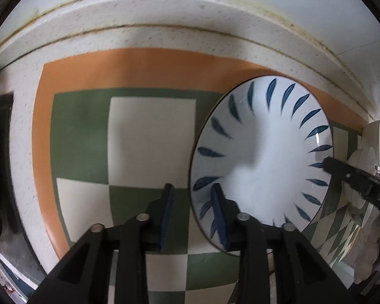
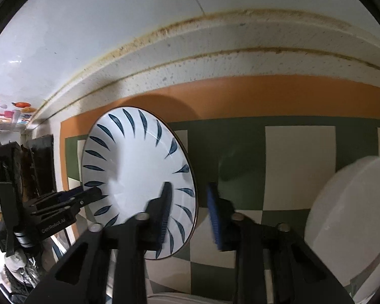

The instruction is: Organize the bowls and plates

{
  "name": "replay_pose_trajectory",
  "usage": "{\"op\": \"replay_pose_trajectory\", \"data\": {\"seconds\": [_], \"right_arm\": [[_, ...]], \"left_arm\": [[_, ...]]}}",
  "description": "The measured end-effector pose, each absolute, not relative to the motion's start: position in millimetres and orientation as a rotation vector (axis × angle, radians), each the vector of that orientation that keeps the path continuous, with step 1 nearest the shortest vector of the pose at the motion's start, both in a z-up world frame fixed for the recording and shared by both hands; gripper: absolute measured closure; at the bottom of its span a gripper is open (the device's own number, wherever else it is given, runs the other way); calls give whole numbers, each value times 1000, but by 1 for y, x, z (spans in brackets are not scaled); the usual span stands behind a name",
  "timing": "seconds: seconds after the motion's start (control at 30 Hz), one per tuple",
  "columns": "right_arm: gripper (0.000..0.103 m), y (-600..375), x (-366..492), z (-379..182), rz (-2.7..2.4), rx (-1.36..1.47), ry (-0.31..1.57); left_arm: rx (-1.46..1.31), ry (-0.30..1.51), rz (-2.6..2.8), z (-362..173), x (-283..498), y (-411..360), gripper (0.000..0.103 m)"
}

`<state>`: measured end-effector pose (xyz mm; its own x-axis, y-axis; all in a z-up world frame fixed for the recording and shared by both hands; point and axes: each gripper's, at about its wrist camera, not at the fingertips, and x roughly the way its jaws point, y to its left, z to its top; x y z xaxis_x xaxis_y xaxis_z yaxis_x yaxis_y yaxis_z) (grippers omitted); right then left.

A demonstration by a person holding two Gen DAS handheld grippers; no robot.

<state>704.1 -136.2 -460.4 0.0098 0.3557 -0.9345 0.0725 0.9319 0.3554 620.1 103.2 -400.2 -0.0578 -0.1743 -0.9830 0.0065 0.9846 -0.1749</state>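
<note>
A white deep plate (image 1: 266, 157) with dark blue leaf strokes round its wall lies face up over the checked mat (image 1: 149, 131). My left gripper (image 1: 192, 186) points down over the plate's left rim. One finger is above the mat and the other above the plate's inside. Its blue pads stand apart and do not touch the rim. In the right wrist view my right gripper (image 2: 188, 184) straddles the opposite rim of the same plate (image 2: 134, 167) in the same way, pads apart. Each view shows the other gripper's fingers (image 1: 347, 174) (image 2: 88, 193) at the plate's far side.
The mat has an orange border (image 2: 266, 96) and green and cream squares. Behind it run a speckled counter ledge (image 1: 190, 10) and a white wall. White dishes (image 2: 354, 215) stand close on the right, with another white rim (image 2: 169, 297) at the bottom edge. A dark block (image 2: 40, 164) stands left.
</note>
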Motion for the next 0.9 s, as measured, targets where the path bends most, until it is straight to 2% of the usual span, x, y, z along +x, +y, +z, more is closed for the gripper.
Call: {"op": "replay_pose_trajectory", "data": {"seconds": [0.03, 0.1, 0.43, 0.9], "right_arm": [[89, -136, 704, -463, 229, 343, 1562], [95, -135, 703, -465, 224, 311, 1550], [95, -130, 689, -459, 260, 267, 1492], [96, -156, 629, -403, 303, 297, 1432]], "left_arm": [[-126, 1616, -156, -399, 620, 101, 88], [-95, 1600, -145, -397, 619, 97, 88], [-76, 1547, -130, -387, 601, 94, 88], [-57, 1494, -182, -335, 558, 83, 88]]}}
